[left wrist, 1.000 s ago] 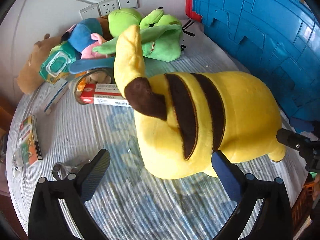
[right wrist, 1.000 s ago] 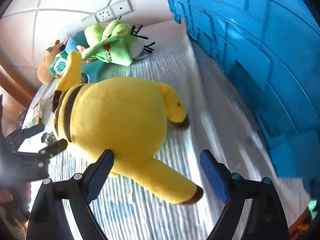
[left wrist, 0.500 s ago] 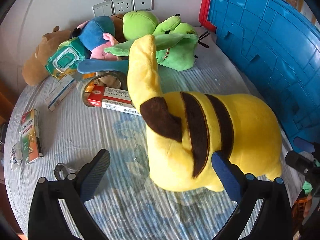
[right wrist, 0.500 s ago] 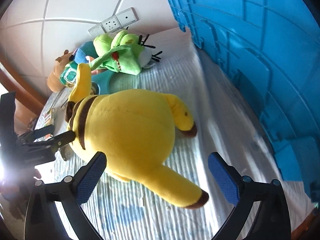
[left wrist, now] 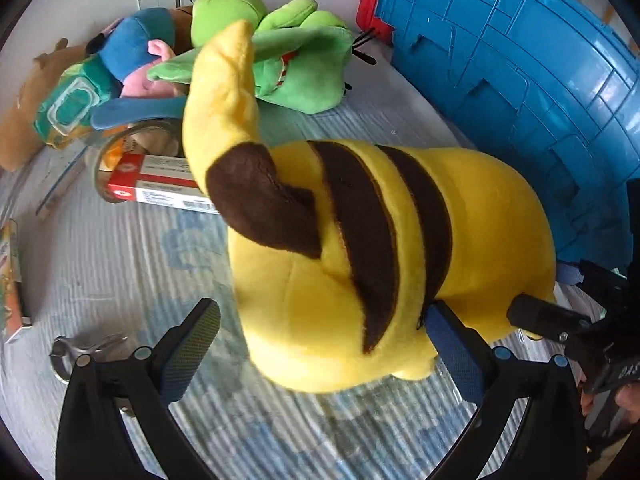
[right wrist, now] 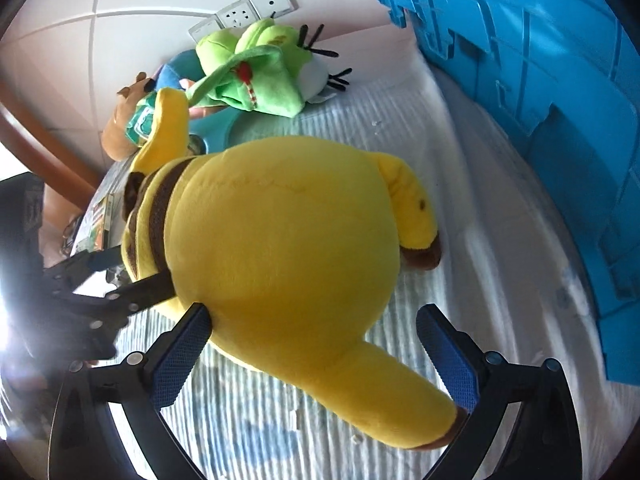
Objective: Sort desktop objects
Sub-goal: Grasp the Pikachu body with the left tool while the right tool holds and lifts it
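Yellow plush (left wrist: pixel 360 264): lying mid-table on the striped cloth (left wrist: pixel 120 248).
Left gripper (left wrist: pixel 320 344): jaws spread, apparently straddling plush.
Right gripper (right wrist: pixel 316 356): jaws wide apart around plush.

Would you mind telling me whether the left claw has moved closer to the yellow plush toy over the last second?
Yes. The left claw has come down toward the yellow plush toy, which now sits between its fingers and looks larger against the blue crate.

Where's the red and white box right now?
Left wrist view, left of centre: the red and white box lies on the striped cloth, its right end hidden behind the yellow plush, with the tape roll right behind it.
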`<state>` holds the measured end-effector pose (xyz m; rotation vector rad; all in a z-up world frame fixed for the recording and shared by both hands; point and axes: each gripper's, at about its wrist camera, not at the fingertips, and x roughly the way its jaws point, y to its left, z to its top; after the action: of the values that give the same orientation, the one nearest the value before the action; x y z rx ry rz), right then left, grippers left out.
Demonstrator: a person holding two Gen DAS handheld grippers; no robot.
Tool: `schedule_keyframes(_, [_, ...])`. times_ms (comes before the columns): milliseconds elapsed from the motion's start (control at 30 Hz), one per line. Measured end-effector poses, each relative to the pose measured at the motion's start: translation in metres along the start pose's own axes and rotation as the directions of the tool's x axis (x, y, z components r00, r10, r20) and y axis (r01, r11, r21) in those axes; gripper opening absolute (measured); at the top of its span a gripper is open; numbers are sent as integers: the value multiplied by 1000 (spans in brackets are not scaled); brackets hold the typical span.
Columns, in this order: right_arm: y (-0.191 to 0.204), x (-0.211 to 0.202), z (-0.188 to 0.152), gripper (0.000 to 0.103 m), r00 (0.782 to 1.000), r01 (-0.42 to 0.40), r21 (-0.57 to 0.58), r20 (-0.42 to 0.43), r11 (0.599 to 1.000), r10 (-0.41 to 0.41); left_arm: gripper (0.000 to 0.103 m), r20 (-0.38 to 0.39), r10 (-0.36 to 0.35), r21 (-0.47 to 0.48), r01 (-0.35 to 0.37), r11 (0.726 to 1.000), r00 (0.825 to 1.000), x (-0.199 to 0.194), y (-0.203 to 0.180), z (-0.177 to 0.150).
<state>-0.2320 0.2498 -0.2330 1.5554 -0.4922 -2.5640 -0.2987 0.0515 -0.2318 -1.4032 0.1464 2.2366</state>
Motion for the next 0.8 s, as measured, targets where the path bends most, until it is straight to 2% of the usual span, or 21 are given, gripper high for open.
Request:
schedule_keyframes(167, [-12,11,-4,103,1000,7,1,-14,1000,-7,103,34,-67,-11,68,998,997,11,2,3])
schedule_keyframes(300, [-19,19,3,103,999,-40,-8,28,999,40,103,62,-97,-35,100,994,993,18,5,4])
schedule_keyframes(433, [-21,29,10,103,993,-91,-48,74,995,95,103,107,-102,-41,107,993,989,25,5,6])
schedule_keyframes(500, [-16,34,13,103,990,-90,-77,101,993,97,103,132,-96,-54,104,993,987,29,6,7])
schedule_keyframes(533, [-11,35,14,99,988,-80,-97,121,992,91,103,147,-90,-63,100,993,985,30,7,7])
schedule_keyframes(633, [-2,28,12,83,980,-52,-112,184,992,72,90,186,-73,-75,89,993,980,24,2,6])
schedule_keyframes(700, [1,19,7,79,977,-38,-106,205,994,60,81,194,-60,-65,74,995,979,14,-5,4])
schedule_keyframes(800, [4,2,4,78,976,-41,-109,208,993,63,79,199,-44,-52,55,997,979,-4,-17,3])
